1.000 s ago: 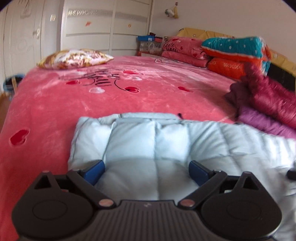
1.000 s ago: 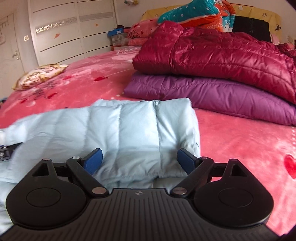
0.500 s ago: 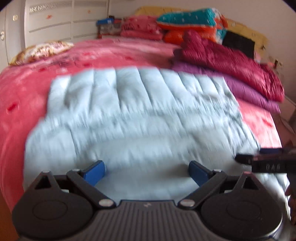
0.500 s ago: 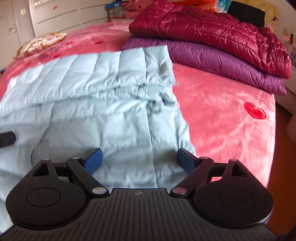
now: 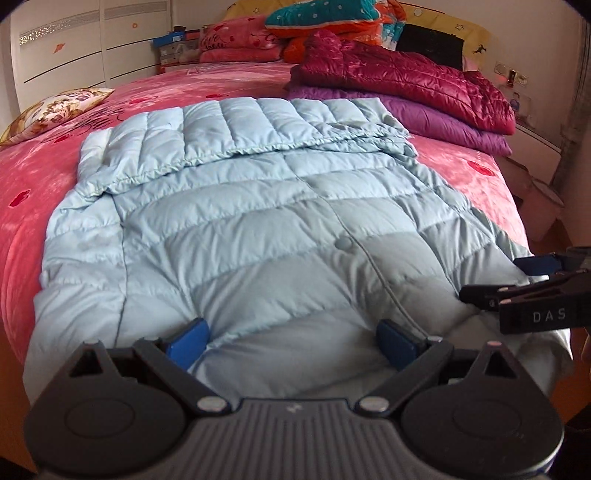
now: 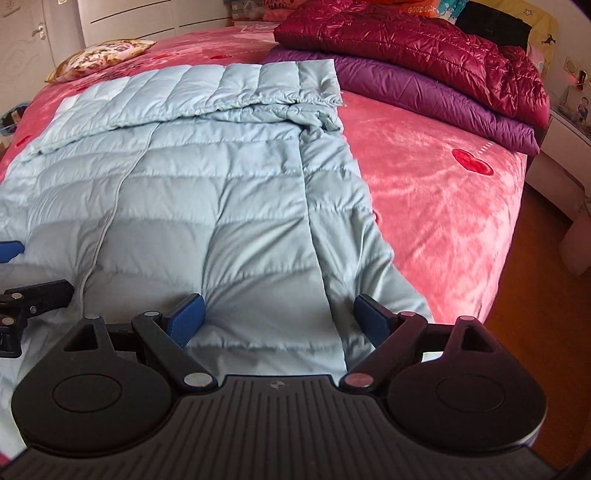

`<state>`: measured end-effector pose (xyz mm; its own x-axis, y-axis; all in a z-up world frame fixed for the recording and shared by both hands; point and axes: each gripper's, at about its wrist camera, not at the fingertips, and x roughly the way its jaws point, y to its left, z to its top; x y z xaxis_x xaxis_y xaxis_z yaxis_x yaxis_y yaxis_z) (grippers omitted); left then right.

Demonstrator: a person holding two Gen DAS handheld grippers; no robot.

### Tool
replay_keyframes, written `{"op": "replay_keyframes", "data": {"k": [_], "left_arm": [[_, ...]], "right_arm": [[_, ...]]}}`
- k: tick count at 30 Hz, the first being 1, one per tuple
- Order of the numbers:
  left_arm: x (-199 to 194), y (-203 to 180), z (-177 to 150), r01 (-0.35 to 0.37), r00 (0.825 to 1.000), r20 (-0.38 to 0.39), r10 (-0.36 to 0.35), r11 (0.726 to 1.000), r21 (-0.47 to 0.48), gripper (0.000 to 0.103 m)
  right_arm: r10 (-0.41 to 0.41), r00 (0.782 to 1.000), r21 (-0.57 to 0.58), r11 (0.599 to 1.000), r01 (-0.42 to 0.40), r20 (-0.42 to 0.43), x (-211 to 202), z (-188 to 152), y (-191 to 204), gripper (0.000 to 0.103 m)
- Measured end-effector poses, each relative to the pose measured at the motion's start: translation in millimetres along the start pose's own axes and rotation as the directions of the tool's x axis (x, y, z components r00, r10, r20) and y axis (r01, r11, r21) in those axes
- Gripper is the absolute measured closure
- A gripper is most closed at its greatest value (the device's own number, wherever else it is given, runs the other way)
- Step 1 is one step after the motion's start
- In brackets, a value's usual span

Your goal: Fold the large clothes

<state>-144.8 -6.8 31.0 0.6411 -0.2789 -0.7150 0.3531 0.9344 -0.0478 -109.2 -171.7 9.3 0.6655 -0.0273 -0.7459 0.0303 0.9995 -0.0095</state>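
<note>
A light blue quilted down coat lies spread on the pink bed, its far part folded back over itself; it also shows in the right wrist view. My left gripper is open and empty, low over the coat's near edge. My right gripper is open and empty over the coat's near right part. The right gripper shows at the right edge of the left wrist view, and the left gripper's fingers at the left edge of the right wrist view.
A maroon down jacket lies on a purple one at the far right of the pink bed. A floral pillow lies far left. Folded blankets are stacked at the headboard. White wardrobes stand behind. Wood floor is right.
Both grippers have pulled back toward the coat's near edge and tilted down, open throughout. The coat's far part now lies folded over, and the whole coat is in view.
</note>
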Motion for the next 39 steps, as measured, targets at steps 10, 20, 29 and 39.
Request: {"op": "replay_keyframes", "data": {"k": [10, 20, 29, 39], "left_arm": [[-29, -1, -17, 0.059, 0.998, -0.02, -0.059, 0.998, -0.005, 0.006], [-87, 64, -18, 0.051, 0.995, 0.094, -0.029, 0.969, -0.242, 0.006], [-94, 136, -28, 0.028, 0.996, 0.092, 0.02, 0.871, -0.49, 0.006], [-64, 151, -38, 0.083, 0.996, 0.03, -0.08, 0.836, -0.542, 0.006]], "right_arm": [[0.015, 0.999, 0.002, 1.0, -0.015, -0.032, -32, -30, 6, 0.0], [0.095, 0.995, 0.147, 0.985, -0.095, 0.013, -61, -39, -40, 0.0], [0.018, 0.991, 0.396, 0.916, -0.069, 0.13, -61, -36, -105, 0.0], [0.215, 0.974, 0.541, 0.813, -0.217, 0.067, -22, -39, -129, 0.0]]}}
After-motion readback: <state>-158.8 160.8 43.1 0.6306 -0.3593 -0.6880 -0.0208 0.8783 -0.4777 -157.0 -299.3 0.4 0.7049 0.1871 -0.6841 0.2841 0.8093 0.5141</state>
